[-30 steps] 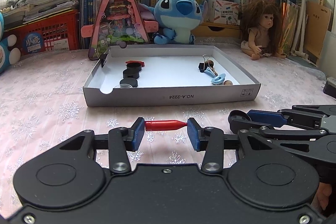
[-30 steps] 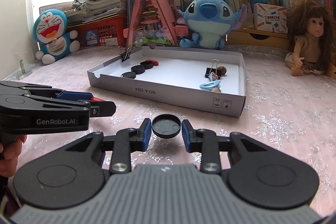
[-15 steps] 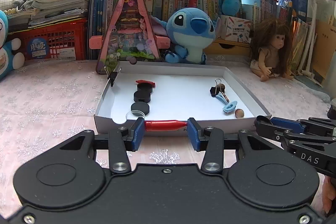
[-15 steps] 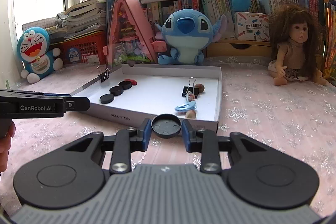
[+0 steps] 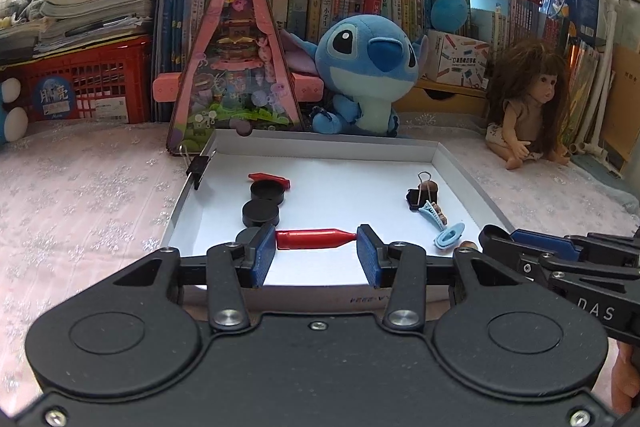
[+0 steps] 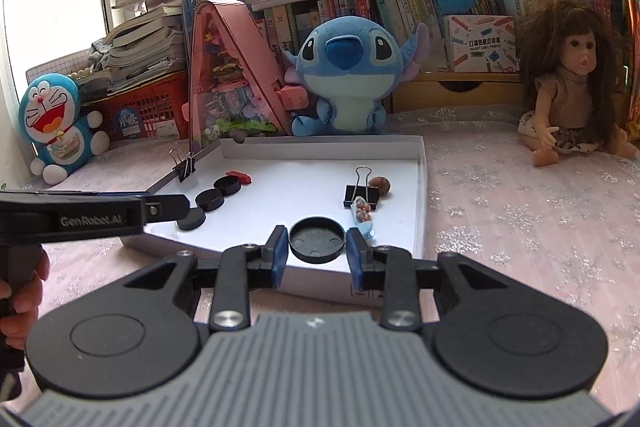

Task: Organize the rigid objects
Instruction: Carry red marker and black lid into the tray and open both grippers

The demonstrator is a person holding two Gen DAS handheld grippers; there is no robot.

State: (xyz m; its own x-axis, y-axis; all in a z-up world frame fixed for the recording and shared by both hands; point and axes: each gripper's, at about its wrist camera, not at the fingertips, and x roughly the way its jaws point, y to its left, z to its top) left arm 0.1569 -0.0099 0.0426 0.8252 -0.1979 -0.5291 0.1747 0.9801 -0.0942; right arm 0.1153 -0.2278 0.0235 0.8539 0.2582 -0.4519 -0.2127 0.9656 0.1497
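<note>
Left tongs clamp a red peg end to end, held level above the near edge of the white tray. Right tongs grip a black cap by its rim, hollow side up, also above the tray's near edge. In the tray: three black discs and a red piece at left; a binder clip, a blue clip and a brown nut at right.
</note>
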